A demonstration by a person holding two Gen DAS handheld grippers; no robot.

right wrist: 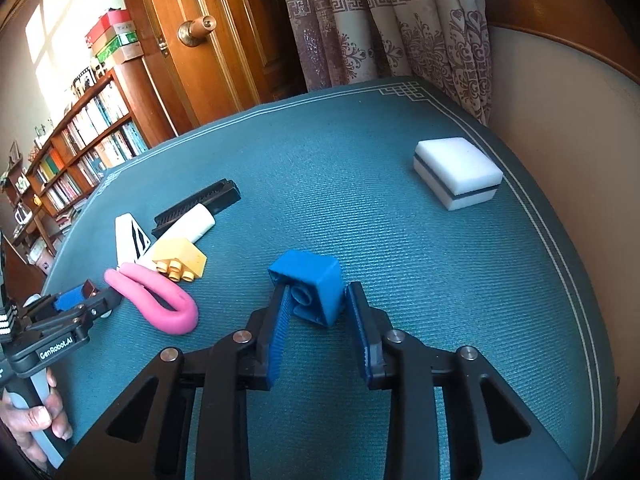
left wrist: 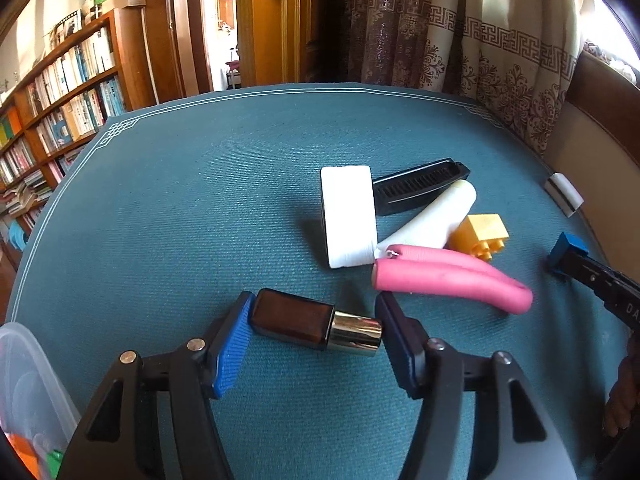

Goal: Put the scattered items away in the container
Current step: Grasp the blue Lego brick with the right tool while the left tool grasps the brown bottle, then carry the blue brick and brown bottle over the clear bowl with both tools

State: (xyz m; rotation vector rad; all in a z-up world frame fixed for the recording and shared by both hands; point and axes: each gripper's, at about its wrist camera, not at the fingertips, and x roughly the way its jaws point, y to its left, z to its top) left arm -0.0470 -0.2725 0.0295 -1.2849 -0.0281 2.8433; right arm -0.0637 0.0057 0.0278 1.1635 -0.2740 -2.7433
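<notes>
In the left wrist view my left gripper (left wrist: 316, 314) is shut endwise on a brown bottle (left wrist: 292, 322) with a silver cap, one pad on its base and one on the cap. A clear plastic container (left wrist: 28, 376) sits at the lower left and holds orange and green pieces. In the right wrist view my right gripper (right wrist: 318, 294) is shut on a tilted blue brick (right wrist: 316, 280) just above the teal mat. A pink foam curler (left wrist: 448, 280), yellow brick (left wrist: 480, 236), white tube (left wrist: 432, 220), black comb (left wrist: 420, 186) and white box (left wrist: 348, 216) lie clustered between the grippers.
A white sponge with a dark stripe (right wrist: 456, 172) lies near the mat's far right edge. The teal mat (right wrist: 360, 152) covers the table. Bookshelves, a wooden door and curtains stand beyond it. A hand (right wrist: 36, 420) holds the left gripper's handle.
</notes>
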